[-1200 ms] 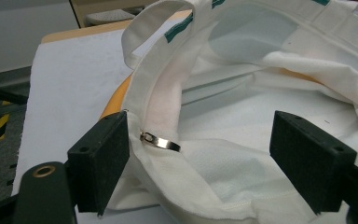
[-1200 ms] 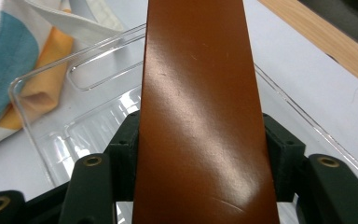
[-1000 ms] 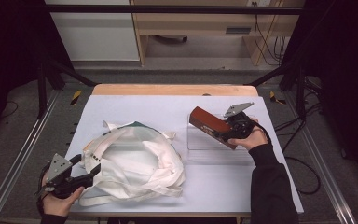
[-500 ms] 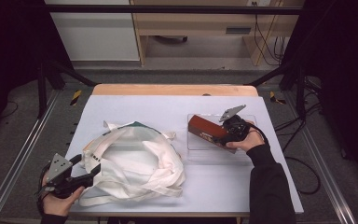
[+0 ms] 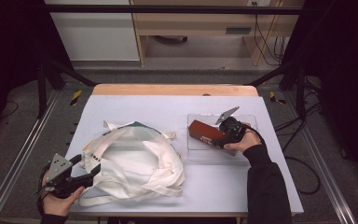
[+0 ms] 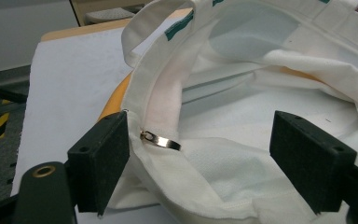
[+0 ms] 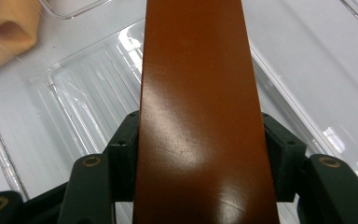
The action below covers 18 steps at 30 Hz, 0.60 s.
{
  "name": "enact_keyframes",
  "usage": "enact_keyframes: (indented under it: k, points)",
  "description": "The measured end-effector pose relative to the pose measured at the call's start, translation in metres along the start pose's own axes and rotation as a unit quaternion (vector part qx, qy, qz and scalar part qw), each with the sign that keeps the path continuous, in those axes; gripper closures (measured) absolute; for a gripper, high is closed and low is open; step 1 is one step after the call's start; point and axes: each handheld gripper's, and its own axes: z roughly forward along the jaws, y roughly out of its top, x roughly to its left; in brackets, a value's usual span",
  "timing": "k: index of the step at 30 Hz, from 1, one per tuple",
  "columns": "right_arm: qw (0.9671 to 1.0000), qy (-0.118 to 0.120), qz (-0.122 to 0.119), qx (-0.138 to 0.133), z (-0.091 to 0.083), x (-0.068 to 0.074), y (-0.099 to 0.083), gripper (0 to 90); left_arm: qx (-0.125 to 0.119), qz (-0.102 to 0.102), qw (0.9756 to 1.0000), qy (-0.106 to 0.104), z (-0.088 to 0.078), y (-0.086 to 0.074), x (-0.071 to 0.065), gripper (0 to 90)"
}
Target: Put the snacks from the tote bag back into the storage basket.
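A white cloth tote bag (image 5: 133,161) lies open on the table's left half. My left gripper (image 5: 89,167) sits at its near-left rim. In the left gripper view the left gripper (image 6: 205,154) is open. The bag's hem (image 6: 158,102), which bears a small metal ring (image 6: 161,141), lies against its left pad, and the right pad stands apart. My right gripper (image 5: 220,138) is shut on a long brown box (image 5: 203,131) held low over a clear plastic tray (image 5: 205,154). In the right gripper view both pads press the brown box (image 7: 193,70) at its sides above the ribbed tray (image 7: 74,107).
The table (image 5: 168,107) is covered in pale blue, with a wooden strip (image 5: 172,89) along its far edge. A tan, sponge-like thing (image 7: 4,32) lies beyond the tray's corner. Metal rails run along both sides of the table, and dark floor lies beyond them.
My right gripper has sunk with the brown box, from tilted above the clear tray to low over it. The left gripper and the bag have stayed put.
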Motion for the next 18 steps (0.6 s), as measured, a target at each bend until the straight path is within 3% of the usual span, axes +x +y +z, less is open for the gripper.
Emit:
enact_keyframes:
  k: [7,10,13,15,18]
  points:
    - [0.9998,-0.008,0.017,0.007,0.002,0.0,0.0,35.8,0.003,0.002,1.0,-0.001,0.0,0.0,0.0,19.9]
    - [0.9996,-0.018,0.022,-0.009,-0.004,0.001,0.002,33.9,0.003,0.002,1.0,-0.001,0.0,0.0,0.0,19.8]
    - [0.9979,-0.035,0.032,-0.043,-0.017,0.004,0.003,36.5,0.003,0.001,1.0,-0.001,0.0,0.0,0.0,19.9]
    - [0.9957,-0.044,0.049,-0.066,-0.028,0.009,0.004,37.4,0.003,0.001,1.0,-0.002,0.0,0.0,0.0,19.9]
    - [0.9917,-0.06,0.055,-0.1,-0.042,0.016,0.003,40.6,0.0,-0.002,1.0,-0.001,0.0,0.0,0.0,19.9]
